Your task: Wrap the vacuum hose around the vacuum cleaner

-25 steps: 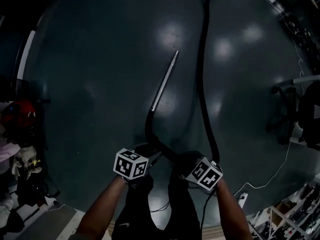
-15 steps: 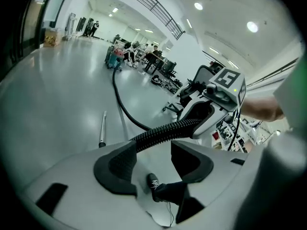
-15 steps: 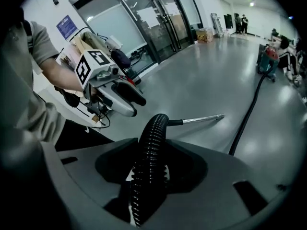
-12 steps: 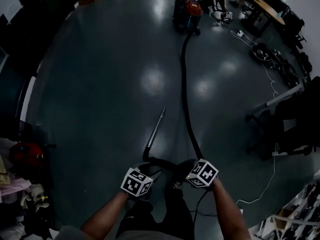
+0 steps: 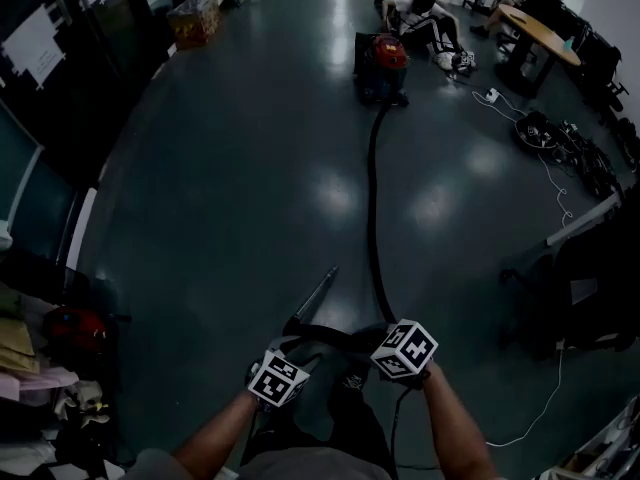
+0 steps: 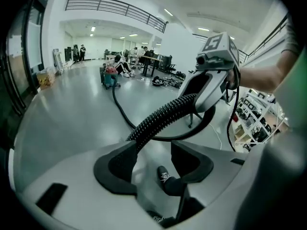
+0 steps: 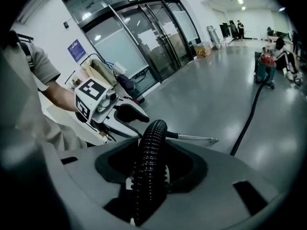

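Both grippers sit near the person's body. The right gripper (image 7: 152, 144) pinches the ribbed black vacuum hose (image 5: 372, 198) (its metal wand (image 5: 315, 296) slants off just ahead). The left gripper (image 6: 153, 145) has its jaws spread with nothing between them, the hose passing by its left jaw. Beyond, the hose lies stretched across the floor (image 5: 230, 168) to the red vacuum cleaner (image 5: 383, 63), well apart
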A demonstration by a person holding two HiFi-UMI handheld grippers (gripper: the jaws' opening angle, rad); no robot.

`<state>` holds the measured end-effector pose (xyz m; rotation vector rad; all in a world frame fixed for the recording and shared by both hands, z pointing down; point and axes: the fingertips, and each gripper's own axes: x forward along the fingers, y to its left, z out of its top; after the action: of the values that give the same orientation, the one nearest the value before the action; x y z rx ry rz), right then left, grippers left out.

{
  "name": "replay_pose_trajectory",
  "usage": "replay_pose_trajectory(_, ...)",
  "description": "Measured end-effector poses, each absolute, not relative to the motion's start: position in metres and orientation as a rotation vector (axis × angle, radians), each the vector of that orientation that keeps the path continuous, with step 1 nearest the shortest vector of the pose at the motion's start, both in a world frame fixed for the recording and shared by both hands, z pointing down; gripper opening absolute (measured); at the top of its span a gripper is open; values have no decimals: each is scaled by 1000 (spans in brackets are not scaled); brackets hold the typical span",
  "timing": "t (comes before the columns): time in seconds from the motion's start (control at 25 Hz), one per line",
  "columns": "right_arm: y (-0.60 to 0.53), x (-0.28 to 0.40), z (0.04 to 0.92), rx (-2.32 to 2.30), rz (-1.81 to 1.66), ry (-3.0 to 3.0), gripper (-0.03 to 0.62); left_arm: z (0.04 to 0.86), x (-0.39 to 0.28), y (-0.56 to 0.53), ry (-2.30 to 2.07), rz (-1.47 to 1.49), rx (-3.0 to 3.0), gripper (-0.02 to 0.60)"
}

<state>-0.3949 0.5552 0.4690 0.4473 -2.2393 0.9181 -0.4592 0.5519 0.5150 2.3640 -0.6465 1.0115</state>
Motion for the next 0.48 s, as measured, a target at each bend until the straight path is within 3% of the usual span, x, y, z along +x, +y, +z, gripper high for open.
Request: replay_pose_trajectory(0.48,468,-293,430,580,983,-2354,179,503,-398,461,-804,1246,2338,227)
